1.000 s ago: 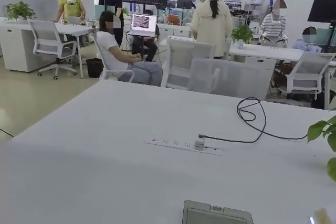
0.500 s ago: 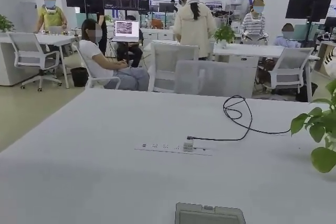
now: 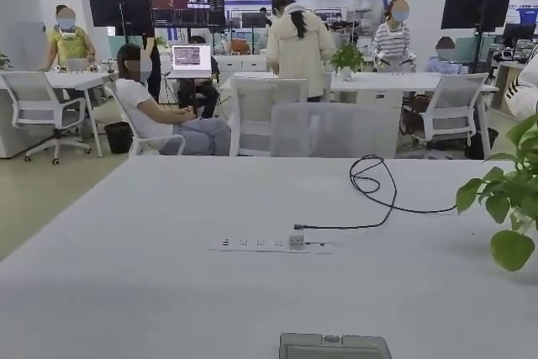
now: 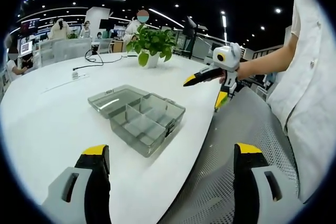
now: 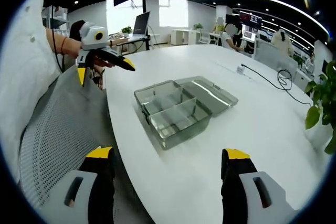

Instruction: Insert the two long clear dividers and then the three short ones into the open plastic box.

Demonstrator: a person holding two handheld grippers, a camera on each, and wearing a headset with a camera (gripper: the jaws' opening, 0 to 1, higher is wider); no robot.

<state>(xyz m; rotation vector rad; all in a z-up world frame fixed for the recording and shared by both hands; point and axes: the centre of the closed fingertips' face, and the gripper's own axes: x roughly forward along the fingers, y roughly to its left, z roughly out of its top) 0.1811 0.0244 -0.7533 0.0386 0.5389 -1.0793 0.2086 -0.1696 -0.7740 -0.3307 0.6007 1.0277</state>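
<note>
The open clear plastic box (image 4: 139, 116) lies on the white table, its lid flat beside it, and clear dividers split it into compartments. My left gripper (image 4: 170, 153) is open and empty, hovering at the table's near edge short of the box. Across from it a hand holds my right gripper (image 4: 205, 92), jaws apart. In the right gripper view the box (image 5: 178, 108) lies ahead of my open right gripper (image 5: 168, 156), and my left gripper (image 5: 105, 72) hangs open at the left. An edge of the box (image 3: 334, 347) peeks in at the bottom of the head view.
A power strip (image 3: 269, 244) with a black cable (image 3: 374, 187) sits mid-table. A potted plant (image 3: 504, 199) stands at the right. A grey mesh chair back (image 4: 236, 129) lies below the grippers. People sit and stand at desks behind.
The head camera has turned to the right, bringing the plant further into view. Nothing on the table has visibly moved.
</note>
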